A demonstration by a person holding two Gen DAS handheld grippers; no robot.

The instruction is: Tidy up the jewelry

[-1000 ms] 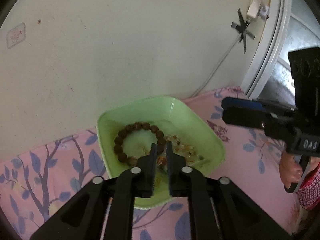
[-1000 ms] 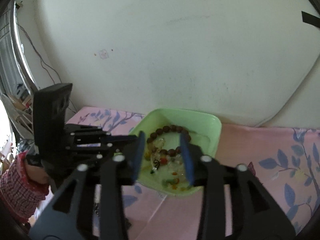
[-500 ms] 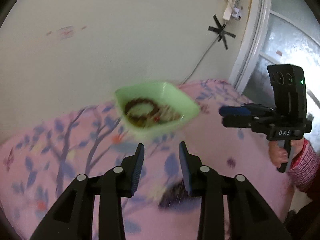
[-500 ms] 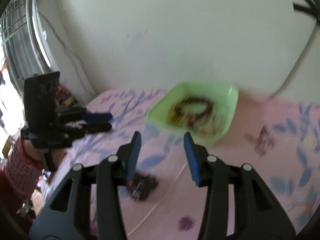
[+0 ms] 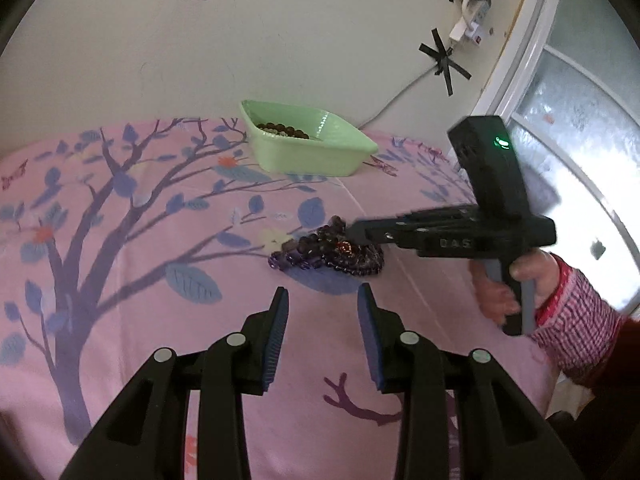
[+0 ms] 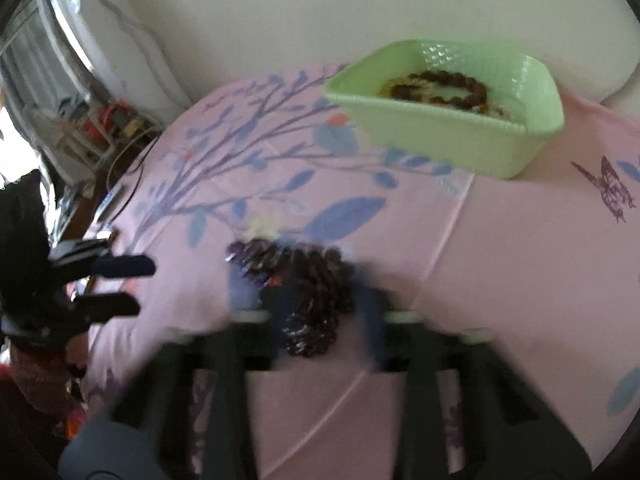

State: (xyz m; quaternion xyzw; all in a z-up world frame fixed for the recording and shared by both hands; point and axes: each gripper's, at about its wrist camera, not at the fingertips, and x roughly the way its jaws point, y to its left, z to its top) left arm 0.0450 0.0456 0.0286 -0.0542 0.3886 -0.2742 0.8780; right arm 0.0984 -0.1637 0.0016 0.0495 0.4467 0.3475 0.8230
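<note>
A heap of dark purple bead bracelets (image 5: 332,252) lies on the pink flowered cloth (image 5: 160,240). My right gripper (image 5: 354,234) has its tips down at the heap. In the blurred right wrist view its jaws are closing, with the bead heap (image 6: 308,276) between the two fingers of that right gripper (image 6: 322,300). My left gripper (image 5: 320,292) hangs open and empty just short of the heap, and this left gripper (image 6: 132,286) shows again at the left edge. Farther back stands a green tray (image 5: 312,156) holding a brown bead bracelet (image 5: 280,128) and other small pieces.
The green tray (image 6: 440,140) sits against a white wall. A hand in a red checked sleeve (image 5: 568,312) holds the right gripper. A taped cable and power strip (image 5: 472,20) hang by the window frame. Cluttered shelves (image 6: 100,128) stand past the cloth's left edge.
Both grippers drew back from the green tray and sank toward the cloth. The purple heap came into view, and the right gripper came down over it. The left jaws widened.
</note>
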